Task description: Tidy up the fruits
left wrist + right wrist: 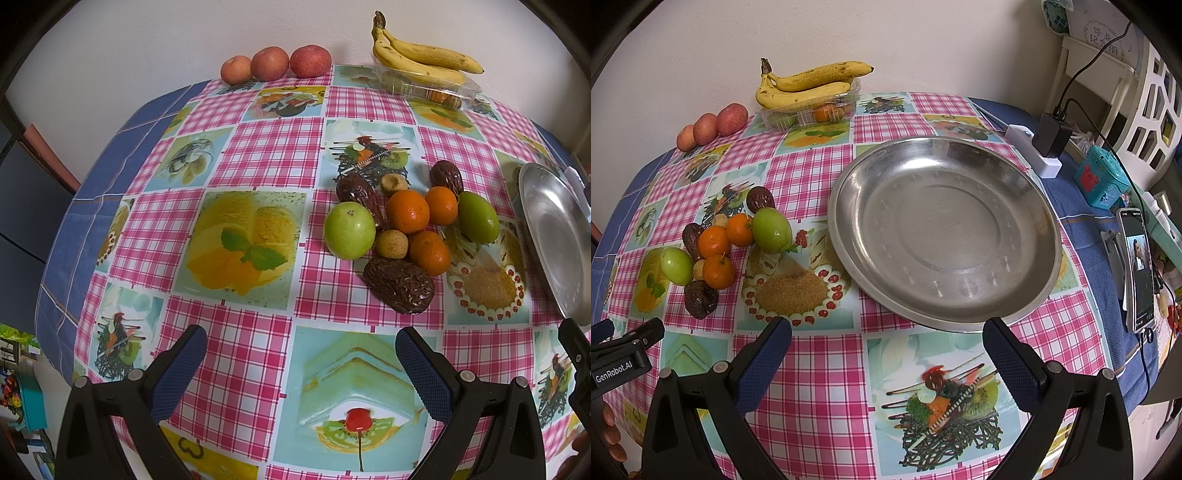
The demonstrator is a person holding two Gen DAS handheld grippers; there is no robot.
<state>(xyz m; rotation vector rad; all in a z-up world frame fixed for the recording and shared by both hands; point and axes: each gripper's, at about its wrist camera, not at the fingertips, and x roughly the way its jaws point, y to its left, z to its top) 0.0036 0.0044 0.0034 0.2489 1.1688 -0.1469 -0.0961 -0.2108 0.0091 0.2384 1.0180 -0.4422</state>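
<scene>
now both the left gripper (pixel 301 354) and right gripper (pixel 886 345) hover with jaws spread, fruit pile (pixel 402 229) beside the plate (pixel 1027 280).

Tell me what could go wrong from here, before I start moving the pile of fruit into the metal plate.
1. The small fruits touch in a tight pile: gripping one orange may nudge the round green fruit and set it rolling.
2. The dates look soft and wrinkled; hard jaws pressure could squash them.
3. The metal plate is shallow, so a dropped round fruit might roll out toward the phone.

Both the left gripper and the right gripper are open and empty.
</scene>
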